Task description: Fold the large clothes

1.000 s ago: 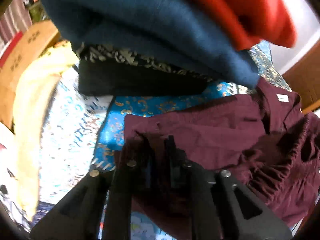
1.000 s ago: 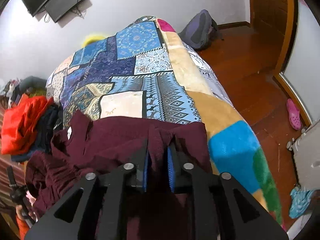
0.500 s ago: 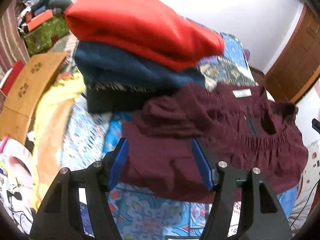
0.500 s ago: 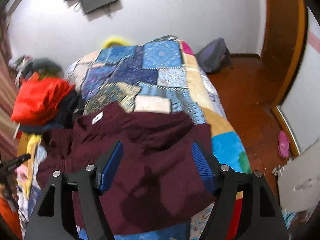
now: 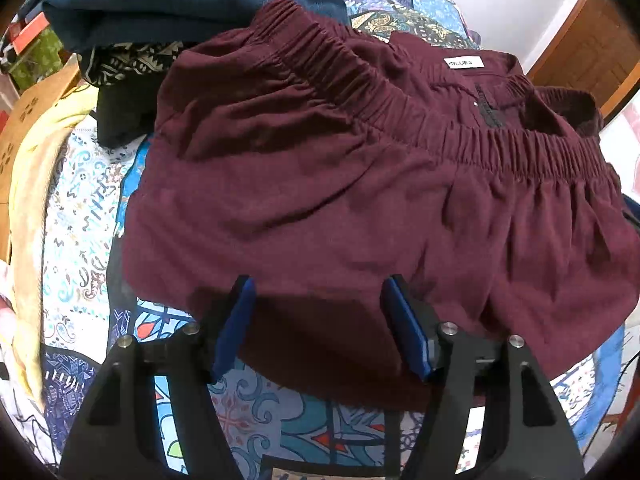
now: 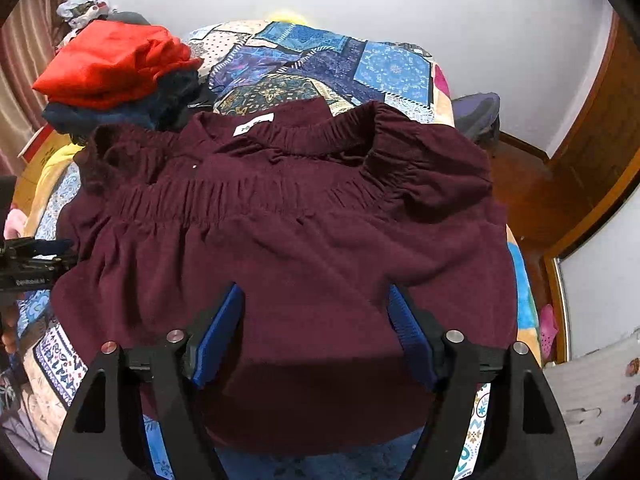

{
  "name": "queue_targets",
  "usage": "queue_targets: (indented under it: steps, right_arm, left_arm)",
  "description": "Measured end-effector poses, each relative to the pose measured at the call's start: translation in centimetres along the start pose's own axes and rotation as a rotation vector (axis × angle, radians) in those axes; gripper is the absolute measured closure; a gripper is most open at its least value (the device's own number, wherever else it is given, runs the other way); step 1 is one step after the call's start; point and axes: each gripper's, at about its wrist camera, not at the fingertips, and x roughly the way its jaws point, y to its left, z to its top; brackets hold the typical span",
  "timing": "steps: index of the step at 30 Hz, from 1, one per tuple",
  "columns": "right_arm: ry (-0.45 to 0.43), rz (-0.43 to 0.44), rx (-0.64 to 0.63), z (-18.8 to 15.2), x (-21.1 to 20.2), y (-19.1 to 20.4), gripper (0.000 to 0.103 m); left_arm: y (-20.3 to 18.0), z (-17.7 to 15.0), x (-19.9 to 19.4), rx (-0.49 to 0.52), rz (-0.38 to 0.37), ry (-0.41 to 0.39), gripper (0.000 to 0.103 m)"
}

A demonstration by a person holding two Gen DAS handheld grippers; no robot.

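Note:
A maroon garment (image 5: 340, 184) with an elastic waistband and a white label (image 5: 464, 63) lies folded on the patchwork bedspread (image 5: 248, 404). My left gripper (image 5: 319, 282) hovers over its near edge, jaws opening, the blue pads (image 5: 234, 328) apart from the cloth and holding nothing. The right wrist view shows the same garment (image 6: 304, 248) spread across the bed. My right gripper (image 6: 315, 289) hangs above its near part, jaws also opening, only the flat cloth below them.
A stack of folded clothes (image 6: 116, 64), red on top of dark blue, stands beside the garment at the back left. A yellow cloth (image 5: 32, 184) lies along the left bed edge. A grey backpack (image 6: 476, 114) sits on the wooden floor (image 6: 532, 192) to the right.
Both grippers were shut on maroon fabric a second ago. They have let go, opened wide and drawn back, and the garment now lies flat on the bed.

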Motion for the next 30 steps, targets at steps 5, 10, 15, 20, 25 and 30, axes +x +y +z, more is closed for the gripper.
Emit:
queue_targets:
  steps: [5, 10, 15, 20, 25, 30]
  right_arm:
    - [-0.003, -0.004, 0.012, 0.8, -0.5, 0.1, 0.031]
    - [-0.065, -0.013, -0.021, 1.0, -2.4, 1.8, 0.031]
    - [-0.113, 0.010, -0.052, 1.7, -3.6, 3.4, 0.031]
    - [-0.121, 0.043, -0.088, 2.3, -3.4, 5.5, 0.031]
    - [-0.084, 0.053, -0.125, 2.3, -1.9, 7.3, 0.031]
    - [-0.041, 0.049, -0.118, 1.8, -0.4, 7.4, 0.031]
  left_arm:
    - [0.2, 0.0, -1.1, -0.010, 0.040, -0.017, 0.035]
    - [1.7, -0.5, -4.2, -0.061, 0.088, -0.118, 0.035]
    - [5.4, -0.9, -6.2, -0.223, 0.043, -0.150, 0.035]
    - [8.8, -2.4, -4.5, -0.384, -0.050, -0.077, 0.034]
    - [10.9, -3.6, -1.0, -0.566, -0.317, 0.007, 0.034]
    - [12.1, -3.4, 2.2, -0.701, -0.461, 0.038, 0.034]
